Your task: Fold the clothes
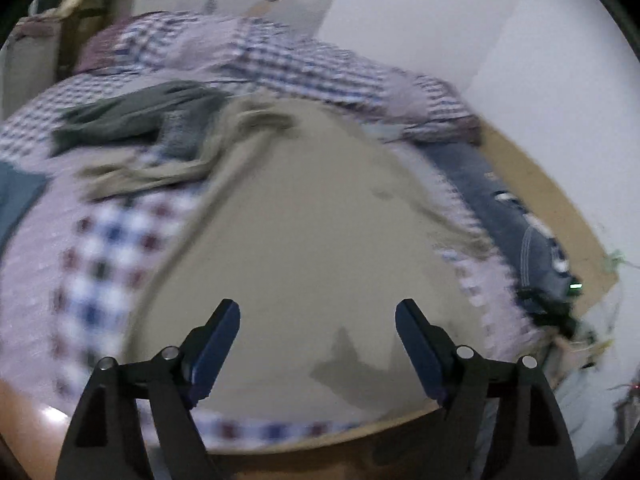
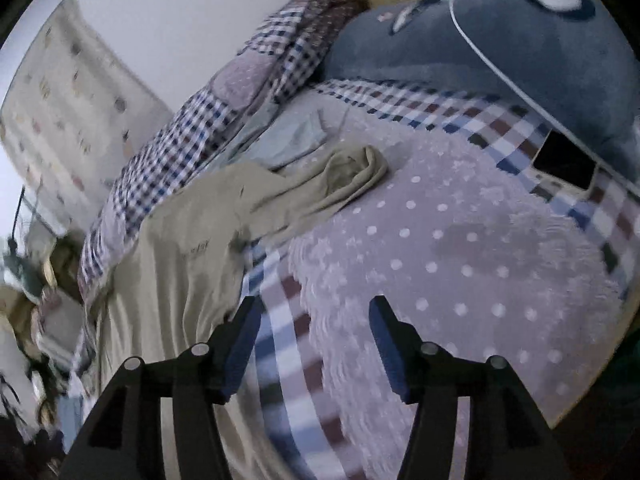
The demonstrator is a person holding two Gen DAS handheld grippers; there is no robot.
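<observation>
A beige long-sleeved top [image 1: 296,216] lies spread on the bed, filling the middle of the left wrist view. My left gripper [image 1: 318,312] hangs open just above its near part, with nothing between the fingers. In the right wrist view the same beige top [image 2: 188,248] lies at the left, one sleeve [image 2: 340,180] stretched toward the pillow. My right gripper [image 2: 314,308] stands open over the checked and dotted bedcover [image 2: 460,248], just right of the top's edge, holding nothing. A dark green garment [image 1: 136,116] lies crumpled beyond the top.
A checked quilt [image 1: 280,60] is bunched along the wall side. A blue pillow [image 2: 480,40] lies at the head of the bed, a dark phone-like slab [image 2: 564,160] beside it. A light blue cloth [image 2: 292,140] lies near the sleeve. Clutter shows past the bed's left edge.
</observation>
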